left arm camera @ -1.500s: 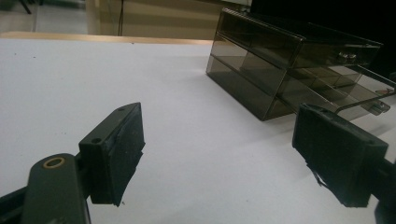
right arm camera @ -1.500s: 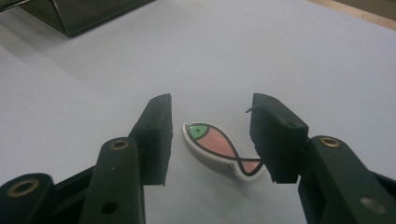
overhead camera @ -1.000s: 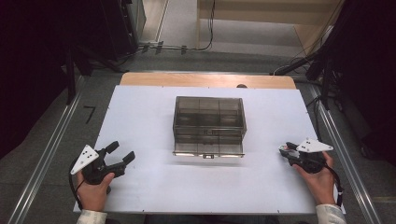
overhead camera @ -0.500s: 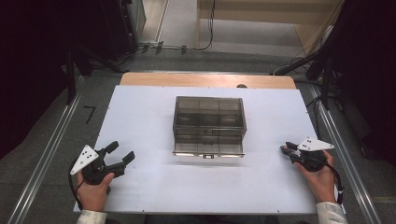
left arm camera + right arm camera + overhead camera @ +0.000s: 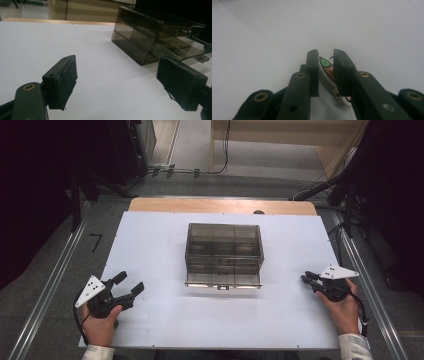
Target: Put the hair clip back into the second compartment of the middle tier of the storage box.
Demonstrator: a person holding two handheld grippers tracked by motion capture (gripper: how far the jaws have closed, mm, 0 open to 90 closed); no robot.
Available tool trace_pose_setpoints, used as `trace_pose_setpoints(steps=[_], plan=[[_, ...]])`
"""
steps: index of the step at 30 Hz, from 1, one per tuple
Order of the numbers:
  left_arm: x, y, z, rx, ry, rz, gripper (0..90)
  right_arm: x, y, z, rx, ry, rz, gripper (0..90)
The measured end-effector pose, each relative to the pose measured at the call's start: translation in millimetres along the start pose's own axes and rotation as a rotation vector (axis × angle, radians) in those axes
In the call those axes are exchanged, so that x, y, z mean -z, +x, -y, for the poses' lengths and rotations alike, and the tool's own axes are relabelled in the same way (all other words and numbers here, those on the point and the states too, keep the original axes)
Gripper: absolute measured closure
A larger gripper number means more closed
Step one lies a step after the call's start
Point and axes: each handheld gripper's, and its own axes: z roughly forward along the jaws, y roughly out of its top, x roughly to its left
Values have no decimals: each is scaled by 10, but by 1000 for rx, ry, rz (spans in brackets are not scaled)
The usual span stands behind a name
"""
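- A white counter (image 5: 165,245) spreads across the high view, with a strip of bare wood (image 5: 220,206) along its far edge.
- A smoky, see-through box (image 5: 224,254) with inner compartments sits near the middle of the counter. One low drawer (image 5: 223,283) juts out toward the person.
- The left hand (image 5: 98,322) rests at the near left corner, well apart from the box. Its hand-held gripper (image 5: 128,285) has its jaws spread wide with nothing between them. In the left gripper view the box (image 5: 152,40) lies ahead and to the right.
- The right hand (image 5: 344,309) rests at the near right edge. Its hand-held gripper (image 5: 306,276) points toward the box.
- In the right gripper view that hand-held gripper (image 5: 325,56) stands nearly closed, clamped on a small flat piece (image 5: 328,68) with a green spot, an orange patch and a black outline. I cannot tell what the piece is.
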Motion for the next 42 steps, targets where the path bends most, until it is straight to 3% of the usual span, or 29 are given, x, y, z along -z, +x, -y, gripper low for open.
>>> trace_pose_setpoints(steps=[6, 17, 25, 27, 42], plan=[[3, 4, 0, 2, -2, 0, 170, -20, -63, -5, -35, 4, 22, 827], [11, 2, -1, 3, -3, 2, 170, -24, -89, -7, -62, 9, 14, 833], [10, 6, -1, 4, -3, 2, 169, 47, -126, 8, -125, -42, -25, 838], [12, 5, -1, 4, -4, 1, 170, 87, -109, -13, -140, -75, -49, 838], [15, 6, -3, 4, -6, 1, 170, 147, 67, -109, -135, -115, -88, 838]])
